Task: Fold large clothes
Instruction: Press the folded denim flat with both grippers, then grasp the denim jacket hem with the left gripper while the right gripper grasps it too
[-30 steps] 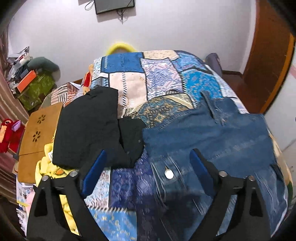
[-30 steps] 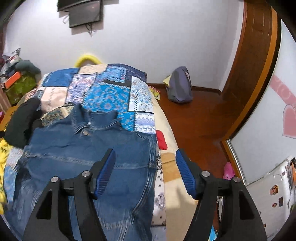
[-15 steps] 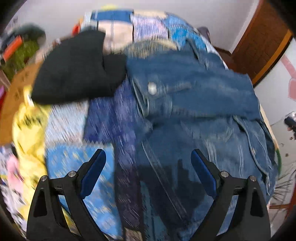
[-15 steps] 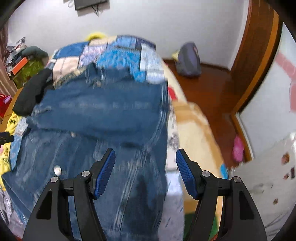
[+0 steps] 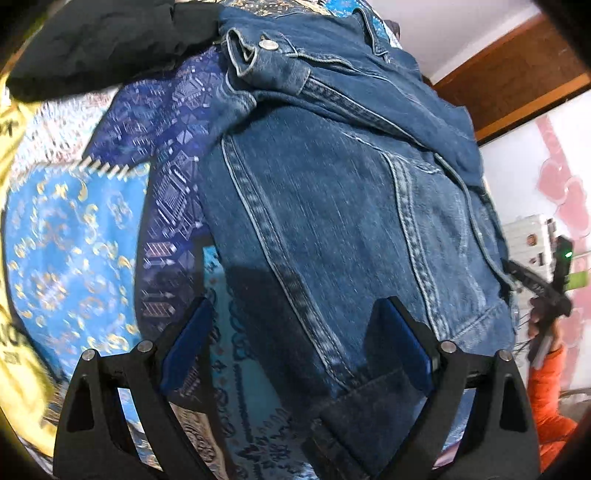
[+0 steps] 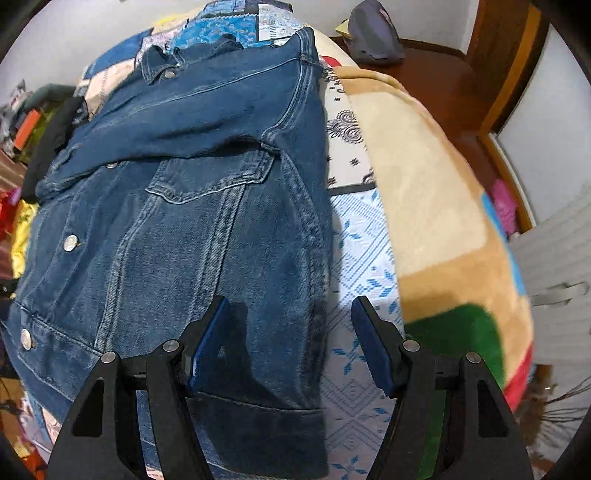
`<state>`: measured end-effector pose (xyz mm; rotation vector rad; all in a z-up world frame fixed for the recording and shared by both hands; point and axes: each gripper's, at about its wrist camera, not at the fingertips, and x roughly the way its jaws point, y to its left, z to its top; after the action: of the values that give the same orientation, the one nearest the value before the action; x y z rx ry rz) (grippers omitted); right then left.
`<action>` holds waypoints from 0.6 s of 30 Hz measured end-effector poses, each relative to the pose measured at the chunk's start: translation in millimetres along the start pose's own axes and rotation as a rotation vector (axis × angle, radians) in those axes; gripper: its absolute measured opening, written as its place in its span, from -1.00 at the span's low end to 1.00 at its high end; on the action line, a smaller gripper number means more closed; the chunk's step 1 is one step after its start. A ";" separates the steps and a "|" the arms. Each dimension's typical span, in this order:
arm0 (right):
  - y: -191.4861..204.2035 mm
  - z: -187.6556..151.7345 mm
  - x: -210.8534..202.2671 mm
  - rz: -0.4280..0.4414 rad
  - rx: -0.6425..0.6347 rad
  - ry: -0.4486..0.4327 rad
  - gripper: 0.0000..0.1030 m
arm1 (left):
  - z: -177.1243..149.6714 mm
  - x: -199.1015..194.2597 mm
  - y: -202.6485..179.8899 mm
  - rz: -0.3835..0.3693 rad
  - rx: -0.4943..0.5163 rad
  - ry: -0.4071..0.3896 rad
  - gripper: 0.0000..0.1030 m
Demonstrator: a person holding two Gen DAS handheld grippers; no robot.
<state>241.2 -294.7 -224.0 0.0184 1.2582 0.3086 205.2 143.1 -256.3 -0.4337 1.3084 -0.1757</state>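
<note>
A blue denim jacket [image 5: 332,206] [image 6: 177,221] lies spread on the patchwork bed cover [image 5: 74,236], one sleeve folded across its chest. My left gripper [image 5: 293,347] hovers open over the jacket's near left hem corner, one finger over the cover, the other over the denim. My right gripper [image 6: 291,347] hangs open above the jacket's near right hem edge, its left finger over denim and its right finger over the pale blue cover [image 6: 365,258]. Neither pad presses cloth. The right gripper [image 5: 546,291], with a hand and orange sleeve, also shows at the far right of the left wrist view.
A black garment [image 5: 92,48] [image 6: 51,136] lies beside the jacket's far left. Yellow cloth [image 5: 14,122] sits at the bed's left edge. A beige blanket [image 6: 424,177] drapes over the right side. A grey backpack [image 6: 373,33] rests on the wooden floor.
Both grippers have come down toward the jacket's near hem and tipped steeply downward, so the jacket now fills each view. Their jaws stand as wide as before.
</note>
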 end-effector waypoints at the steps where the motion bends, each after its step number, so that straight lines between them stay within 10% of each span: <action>1: 1.9 -0.4 1.6 0.006 -0.004 -0.010 0.25 | -2.7 -0.5 0.5 -0.006 -0.005 -0.006 0.77; 7: 8.7 1.9 10.0 0.081 -0.007 -0.012 -0.73 | -11.4 -11.7 -14.7 -0.030 0.058 -0.044 0.05; 11: 19.5 7.3 2.6 0.106 -0.030 -0.038 -0.82 | -6.3 -14.1 -20.7 -0.018 0.080 -0.060 -0.69; 18: 40.3 40.0 -37.7 0.107 -0.096 -0.175 -0.84 | 17.3 -41.9 -23.1 -0.085 0.064 -0.142 -0.85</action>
<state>259.6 -258.9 -168.9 0.0297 1.0694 0.4499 213.5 141.1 -206.2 -0.4395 1.1429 -0.2531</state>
